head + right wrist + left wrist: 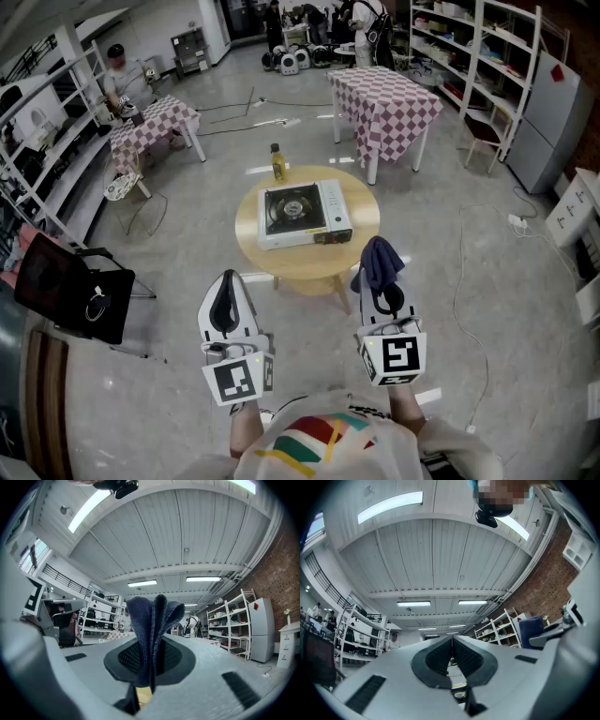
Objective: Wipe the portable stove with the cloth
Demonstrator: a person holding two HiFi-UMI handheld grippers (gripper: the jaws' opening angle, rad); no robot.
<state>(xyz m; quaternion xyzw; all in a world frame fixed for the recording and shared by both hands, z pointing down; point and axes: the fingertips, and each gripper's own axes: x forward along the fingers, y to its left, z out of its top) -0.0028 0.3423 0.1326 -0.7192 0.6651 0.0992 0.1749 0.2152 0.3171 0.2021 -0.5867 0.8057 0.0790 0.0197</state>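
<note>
The portable stove (305,215), white-bodied with a black burner top, rests on a round wooden table (361,228) ahead of me. My right gripper (382,277) is shut on a folded dark blue cloth (380,261), held near the table's near right edge. In the right gripper view the cloth (152,620) sticks up from between the closed jaws. My left gripper (224,291) is shut with nothing in it, short of the table at the lower left. In the left gripper view the pads (440,658) meet, and the cloth (531,630) shows at the right.
A yellow bottle (277,162) stands at the table's far edge. Two checkered-cloth tables (384,103) (155,122) stand farther off, with a seated person (122,80) at the left. Shelving (478,56) lines the right wall, a black chair (70,286) stands at my left, and cables (469,262) trail on the floor.
</note>
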